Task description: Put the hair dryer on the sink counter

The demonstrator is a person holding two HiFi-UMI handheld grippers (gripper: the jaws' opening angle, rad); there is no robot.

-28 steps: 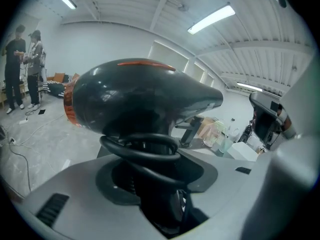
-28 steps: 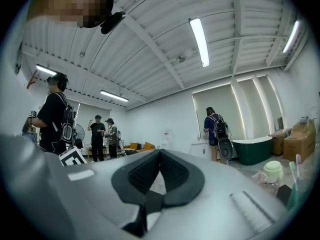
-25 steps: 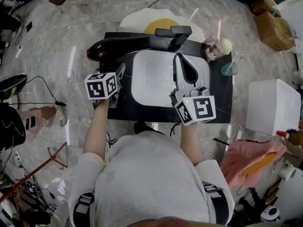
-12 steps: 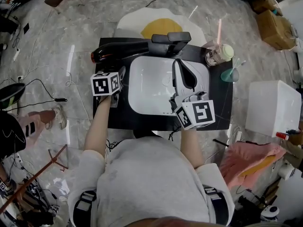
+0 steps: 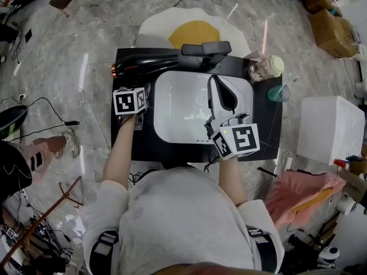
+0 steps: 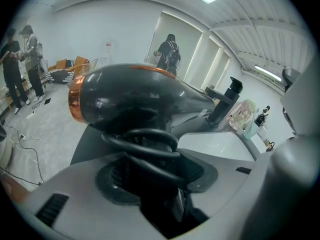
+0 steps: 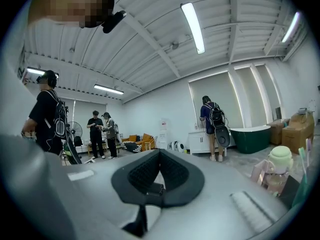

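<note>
The black hair dryer (image 5: 146, 63) with an orange rear ring (image 6: 75, 99) stretches along the back left of the black sink counter (image 5: 123, 139), beside the faucet. My left gripper (image 5: 145, 89) reaches up to its handle. In the left gripper view the handle and a loop of cord (image 6: 142, 144) sit between the jaws of the left gripper (image 6: 150, 171), which are closed on them. I cannot tell whether the dryer rests on the counter. My right gripper (image 5: 217, 81) hangs over the white basin (image 5: 178, 102); in its own view the right gripper (image 7: 157, 184) is shut and empty.
A black faucet (image 5: 206, 49) stands behind the basin. A pink cup (image 5: 265, 67) and a teal glass (image 5: 278, 86) sit at the counter's back right. A white box (image 5: 330, 129) stands right of the counter; cables lie on the floor at left. People stand in the background (image 7: 102, 134).
The left gripper and the hair dryer have shifted a little to the right, toward the faucet. The right gripper has hardly moved over the basin.
</note>
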